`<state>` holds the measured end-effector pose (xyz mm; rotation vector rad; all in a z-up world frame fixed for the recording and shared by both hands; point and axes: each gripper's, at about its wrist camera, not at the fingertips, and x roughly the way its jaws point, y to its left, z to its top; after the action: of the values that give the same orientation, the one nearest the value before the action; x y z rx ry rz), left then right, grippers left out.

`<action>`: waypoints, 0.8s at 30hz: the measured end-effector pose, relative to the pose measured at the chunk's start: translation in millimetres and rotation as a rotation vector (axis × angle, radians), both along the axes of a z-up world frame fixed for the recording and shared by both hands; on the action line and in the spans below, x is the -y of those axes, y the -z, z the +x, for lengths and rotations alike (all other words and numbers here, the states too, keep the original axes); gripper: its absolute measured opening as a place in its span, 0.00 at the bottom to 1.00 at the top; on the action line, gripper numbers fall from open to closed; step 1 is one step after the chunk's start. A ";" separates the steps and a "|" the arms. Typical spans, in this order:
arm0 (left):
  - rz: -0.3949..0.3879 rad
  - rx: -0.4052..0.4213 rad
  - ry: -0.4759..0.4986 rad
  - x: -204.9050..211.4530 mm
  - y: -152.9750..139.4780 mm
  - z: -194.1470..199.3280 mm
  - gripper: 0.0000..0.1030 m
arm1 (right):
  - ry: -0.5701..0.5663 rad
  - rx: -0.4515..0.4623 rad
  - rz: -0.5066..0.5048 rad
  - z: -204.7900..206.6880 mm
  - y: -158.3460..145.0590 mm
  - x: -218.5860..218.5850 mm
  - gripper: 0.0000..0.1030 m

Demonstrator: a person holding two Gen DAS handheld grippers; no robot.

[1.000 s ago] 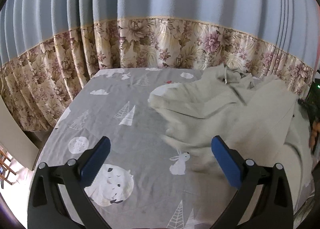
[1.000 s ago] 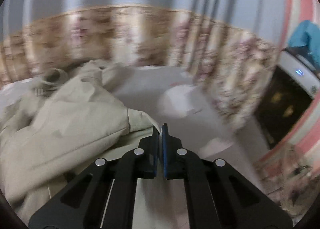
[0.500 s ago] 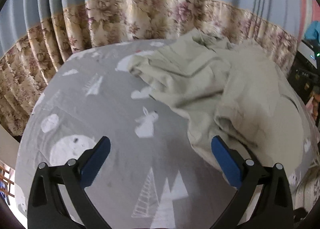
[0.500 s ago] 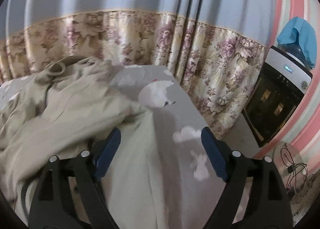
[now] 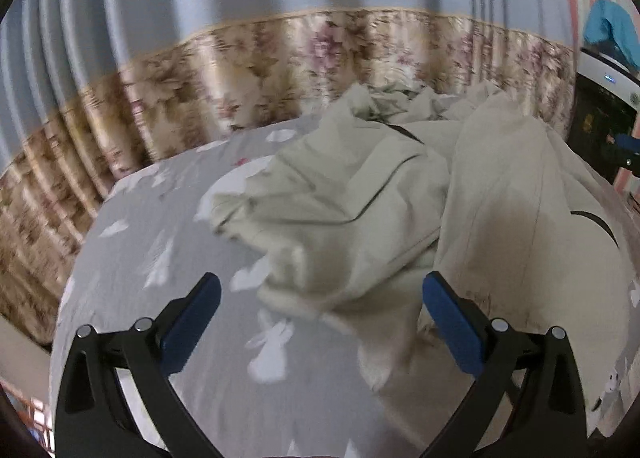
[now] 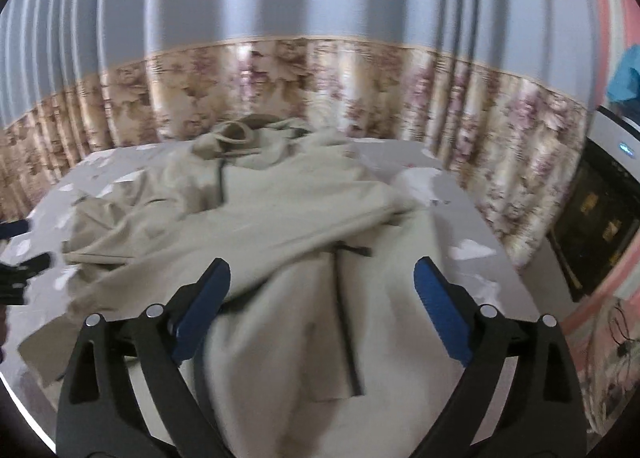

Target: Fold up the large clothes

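Note:
A large beige garment (image 5: 400,217) lies crumpled on a bed with a grey cartoon-print sheet (image 5: 160,250). In the right wrist view the garment (image 6: 280,225) spreads across the bed with its hood toward the far curtain and a dark zipper line down its near part. My left gripper (image 5: 320,310) is open and empty, above the garment's near left edge. My right gripper (image 6: 322,290) is open and empty, above the garment's near part. The left gripper also shows at the left edge of the right wrist view (image 6: 16,258).
A blue curtain with a floral lower band (image 6: 280,89) hangs behind the bed. A dark-fronted appliance (image 6: 600,225) with a blue cloth on top stands to the right of the bed. Cables lie on the floor at the lower right (image 6: 624,338).
My right gripper opened from shut and now faces the garment from over it. My left gripper swung to the right, so the garment now fills more of its view.

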<state>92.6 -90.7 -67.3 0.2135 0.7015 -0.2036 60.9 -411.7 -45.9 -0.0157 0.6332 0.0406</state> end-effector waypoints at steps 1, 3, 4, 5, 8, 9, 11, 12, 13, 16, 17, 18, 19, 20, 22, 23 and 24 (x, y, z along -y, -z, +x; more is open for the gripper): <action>0.007 -0.009 0.003 2.8 4.1 4.9 0.98 | -0.013 -0.002 0.009 1.3 0.3 -4.2 0.91; 0.024 -0.029 0.031 14.7 15.5 19.8 0.98 | -0.037 -0.013 0.018 5.6 4.0 -15.5 0.92; 0.037 -0.038 0.040 19.4 20.4 25.9 0.98 | -0.048 -0.025 0.019 8.1 6.4 -19.9 0.92; 0.072 -0.052 0.039 25.7 28.4 34.2 0.98 | -0.059 -0.034 0.018 10.0 8.9 -23.5 0.92; 0.106 -0.078 0.029 27.0 42.2 51.6 0.92 | -0.088 -0.057 0.007 15.6 15.8 -34.9 0.92; 0.102 -0.091 0.024 24.4 44.6 55.7 0.79 | -0.096 -0.068 0.004 17.3 18.2 -37.5 0.92; 0.066 -0.117 -0.014 10.8 45.4 68.1 0.53 | -0.113 -0.081 0.006 21.4 22.2 -42.4 0.92; 0.050 -0.119 -0.027 4.1 43.1 70.9 0.39 | -0.120 -0.088 0.007 23.6 24.1 -45.7 0.92; 0.035 -0.117 -0.040 -3.0 39.7 74.0 0.31 | -0.125 -0.092 0.006 25.0 25.5 -46.7 0.92; -0.010 -0.070 -0.121 -35.4 20.1 79.1 0.14 | -0.156 -0.112 -0.008 31.8 30.3 -58.3 0.93; -0.015 -0.053 -0.154 -46.1 14.0 80.3 0.12 | -0.168 -0.128 -0.024 36.1 33.1 -64.6 0.93; -0.026 -0.038 -0.190 -59.4 7.8 81.7 0.11 | -0.180 -0.143 -0.035 40.1 36.2 -69.9 0.93; -0.043 -0.025 -0.225 -74.5 1.4 83.4 0.11 | -0.186 -0.156 -0.043 43.8 39.3 -73.5 0.93; -0.063 -0.011 -0.264 -91.0 -5.6 84.2 0.11 | -0.188 -0.176 -0.057 49.0 43.0 -78.0 0.93; -0.093 0.019 -0.348 -129.0 -17.8 86.2 0.11 | -0.182 -0.214 -0.085 59.4 49.9 -85.4 0.94; -0.109 0.021 -0.371 -141.2 -21.8 86.3 0.11 | -0.180 -0.241 -0.096 66.5 53.7 -89.4 0.94; -0.134 0.023 -0.396 -155.8 -25.0 85.9 0.11 | -0.182 -0.247 -0.095 69.6 54.9 -91.0 0.94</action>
<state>178.6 65.1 -42.3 -0.0536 0.6907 0.1304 130.5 -320.6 -100.8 -0.1622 0.8795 0.1905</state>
